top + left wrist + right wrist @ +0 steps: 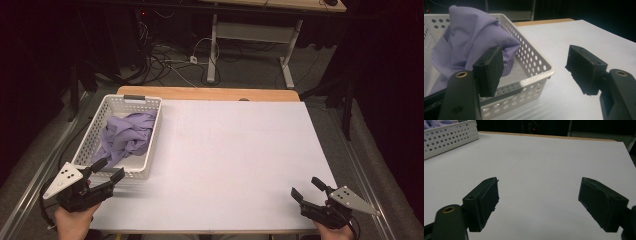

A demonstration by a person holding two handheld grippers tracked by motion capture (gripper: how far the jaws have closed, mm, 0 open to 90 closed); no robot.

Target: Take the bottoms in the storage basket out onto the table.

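Left gripper (107, 172): nearest thing to us, at the bottom-left table edge. Jaws spread, nothing between them. We read it as aimed at the basket's near rim, just short of touching.
Left gripper view: one pad sits in front of the basket's near wall, the other out over bare table. No contact that we can see.
Basket (151, 150): white, perforated, on the left side of the table, long axis running away from us. Dark grip on the near rim and another on the far rim.
Cloth (127, 132): purple, crumpled, bunched inside the basket, piled a bit above the rim. A tail of it drapes toward the near-left corner.
Table (235, 160): white top, wood strip along the far edge. We see nothing else lying on it.
Right gripper (307, 189): bottom-right edge, well apart from the basket. Jaws spread, holding nothing, pointing out over the bare top.
Progress: we judge the job is pulling the cloth out of the basket. Nothing gripped yet, so we call it the approach stage.
Left to do: reach in over the near rim, pinch the cloth, lift it clear, lay it on the open table.
Risk: cloth may snag on the rim and drag the light basket along.
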